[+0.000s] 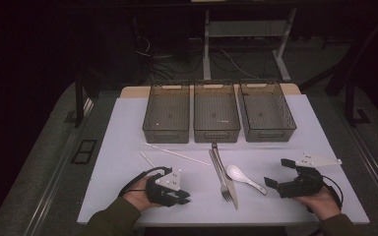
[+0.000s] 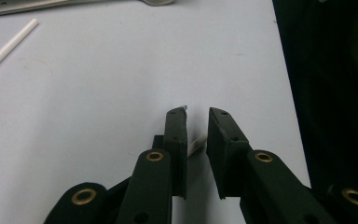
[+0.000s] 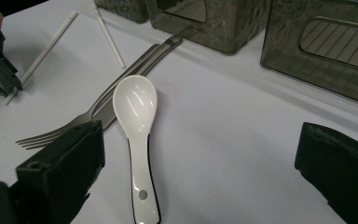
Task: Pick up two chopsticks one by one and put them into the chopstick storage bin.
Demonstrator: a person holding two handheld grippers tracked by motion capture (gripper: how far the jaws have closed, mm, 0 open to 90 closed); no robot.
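White stick, shorter of two (image 1: 146, 160), thin, straight and round. It lies flat on the white table (image 1: 295, 123), in the near-left part of the top. In the high view its long axis runs on a diagonal: the far end points away and to the left, and the near end passes under the left gripper (image 1: 186, 196). In the right gripper view the stick (image 3: 42, 51) ends right at the tips of that gripper (image 3: 2, 77).

Left gripper (image 2: 198, 112): held low over the table, jaws pointing toward the cutlery. The jaws stand a narrow gap apart. A bit of white shows low in the gap, but the pads are not seen to press on it.

Longer white stick (image 1: 177, 154): lies just beyond the first, slanting the same way, with its near end close to the fork.

Fork (image 1: 221, 174) and knife (image 1: 229, 182): side by side at mid-table, handles pointing away.

White spoon (image 1: 243, 178): just right of them, bowl toward the fork.

Right gripper (image 1: 277, 172): near right, jaws wide apart with nothing between them, facing the spoon (image 3: 137, 121).

Three wire baskets (image 1: 216, 132): in a row along the far side.
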